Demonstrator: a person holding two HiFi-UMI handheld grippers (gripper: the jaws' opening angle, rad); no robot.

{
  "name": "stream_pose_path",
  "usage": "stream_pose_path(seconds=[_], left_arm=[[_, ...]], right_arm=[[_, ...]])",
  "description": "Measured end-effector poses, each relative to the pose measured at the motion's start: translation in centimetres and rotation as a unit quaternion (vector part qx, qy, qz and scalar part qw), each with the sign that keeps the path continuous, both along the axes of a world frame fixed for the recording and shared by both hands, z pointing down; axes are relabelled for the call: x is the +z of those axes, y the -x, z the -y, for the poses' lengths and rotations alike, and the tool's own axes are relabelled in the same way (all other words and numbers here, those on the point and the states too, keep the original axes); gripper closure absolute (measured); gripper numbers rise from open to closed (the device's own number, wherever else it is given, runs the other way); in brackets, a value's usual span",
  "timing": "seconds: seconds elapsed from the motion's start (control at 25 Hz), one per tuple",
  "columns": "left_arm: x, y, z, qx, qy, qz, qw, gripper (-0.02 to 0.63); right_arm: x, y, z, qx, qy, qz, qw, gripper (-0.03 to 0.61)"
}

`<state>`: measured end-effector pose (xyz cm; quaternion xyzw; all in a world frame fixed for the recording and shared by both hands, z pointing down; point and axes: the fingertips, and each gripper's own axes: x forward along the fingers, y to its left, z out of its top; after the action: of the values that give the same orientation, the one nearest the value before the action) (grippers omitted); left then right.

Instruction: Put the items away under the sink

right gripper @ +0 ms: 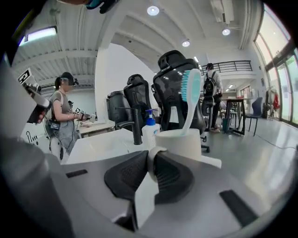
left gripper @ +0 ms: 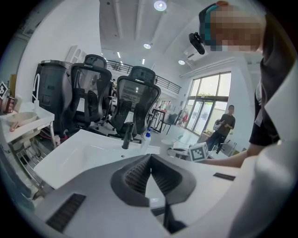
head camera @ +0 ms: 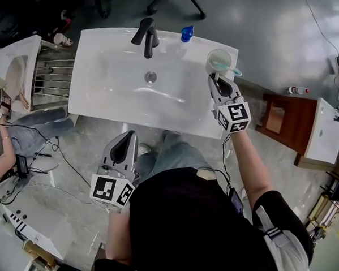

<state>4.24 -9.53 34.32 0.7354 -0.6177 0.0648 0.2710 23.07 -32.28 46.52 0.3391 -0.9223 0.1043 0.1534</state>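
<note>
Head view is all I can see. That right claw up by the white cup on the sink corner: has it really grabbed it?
Observer: Yes. The right gripper view shows the right gripper shut on the cup by its handle, a white loop between the jaws.
Visitor: And the teal bit at the cup?
Observer: A toothbrush, standing upright in the cup, bristles on top.
Visitor: Is the left claw holding anything?
Observer: No. The left gripper view shows the left gripper with its jaws together and nothing between them.
</note>
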Motion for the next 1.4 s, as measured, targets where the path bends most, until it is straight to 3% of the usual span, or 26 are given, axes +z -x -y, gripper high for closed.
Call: stream_pose_path(seconds=[0.44, 0.92, 1.4], left_arm=[[-0.2, 2.7, -5.6, 0.026, -0.017, -0.017, 0.9994, 0.591], [0.7, 6.6, -14.8, 0.039, -0.024, -0.045, 0.9979, 0.592], [4.1, 8.5, -20.4, 0.062, -0.018, -0.06, 0.9961, 0.591]], right_arm=[[-3.7, 1.4, -6.7, 0.023, -0.021, 0.006, 0.999, 0.528], [-4.9, 4.6, -17.5, 0.033, -0.03, 0.004, 0.999, 0.528], [-4.0, 8.7, -27.3, 0.001, -0.034, 0.009, 0.999, 0.529]])
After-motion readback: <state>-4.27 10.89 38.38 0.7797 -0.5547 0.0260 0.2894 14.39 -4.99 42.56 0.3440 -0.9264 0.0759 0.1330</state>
